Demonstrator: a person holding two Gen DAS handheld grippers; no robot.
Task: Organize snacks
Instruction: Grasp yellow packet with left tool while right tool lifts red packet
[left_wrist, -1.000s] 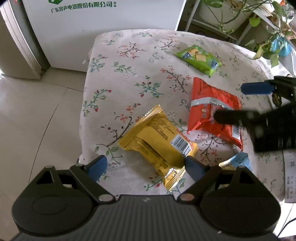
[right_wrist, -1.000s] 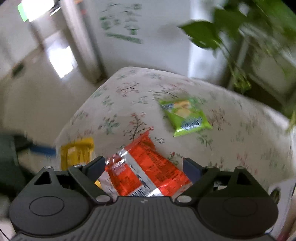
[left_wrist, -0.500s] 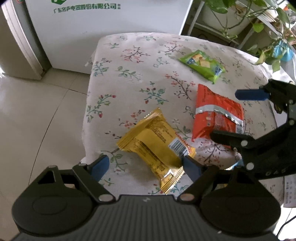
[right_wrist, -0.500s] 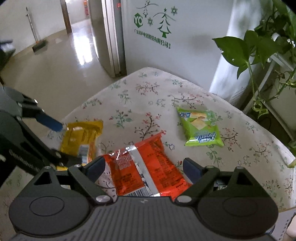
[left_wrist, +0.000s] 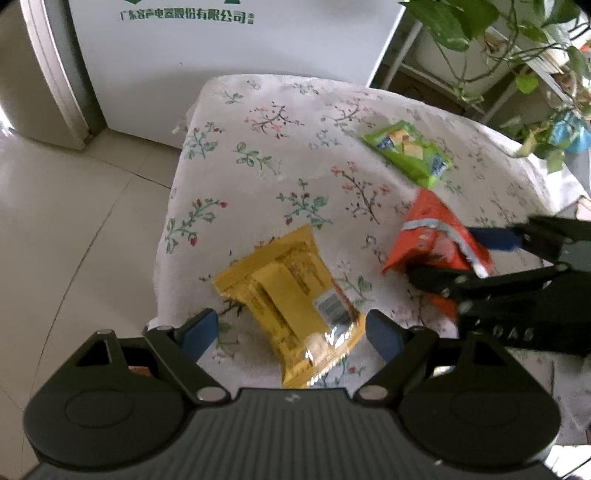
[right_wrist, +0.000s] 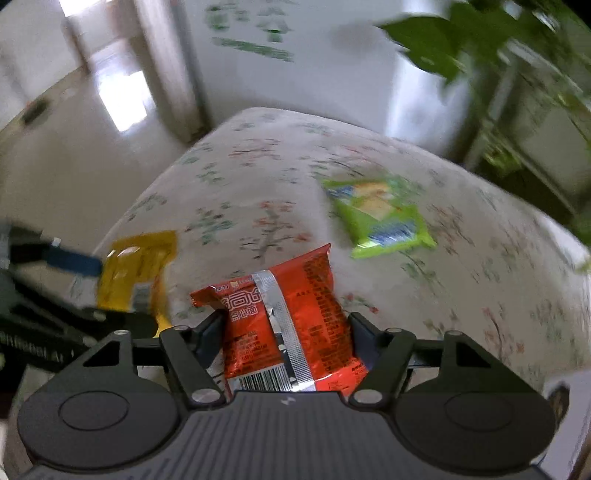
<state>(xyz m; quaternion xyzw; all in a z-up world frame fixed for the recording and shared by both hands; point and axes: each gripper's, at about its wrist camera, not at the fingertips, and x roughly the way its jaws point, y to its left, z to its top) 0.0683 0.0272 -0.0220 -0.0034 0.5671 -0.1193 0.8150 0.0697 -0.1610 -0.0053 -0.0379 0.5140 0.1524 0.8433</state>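
Observation:
Three snack packets lie on a table under a floral cloth (left_wrist: 277, 147). The yellow packet (left_wrist: 288, 291) sits between the fingers of my left gripper (left_wrist: 290, 334), which is open; its left pad stands clear of the wrapper. My right gripper (right_wrist: 284, 332) is closing on the red packet (right_wrist: 295, 295). Both pads press its sides, and it buckles upward. In the left wrist view the right gripper (left_wrist: 454, 256) pinches the crumpled red packet (left_wrist: 432, 236). The green packet (left_wrist: 406, 153) lies untouched farther back, and the right wrist view shows this green packet (right_wrist: 380, 218) beyond the red one.
A white appliance (left_wrist: 221, 55) with green lettering stands behind the table. Leafy plants (left_wrist: 480, 22) on a metal rack crowd the far right. Tiled floor (left_wrist: 74, 221) lies to the left, past the table's edge.
The right gripper's jaws have narrowed onto the red packet, which has buckled and tipped up off the cloth. The left gripper has stayed over the yellow packet.

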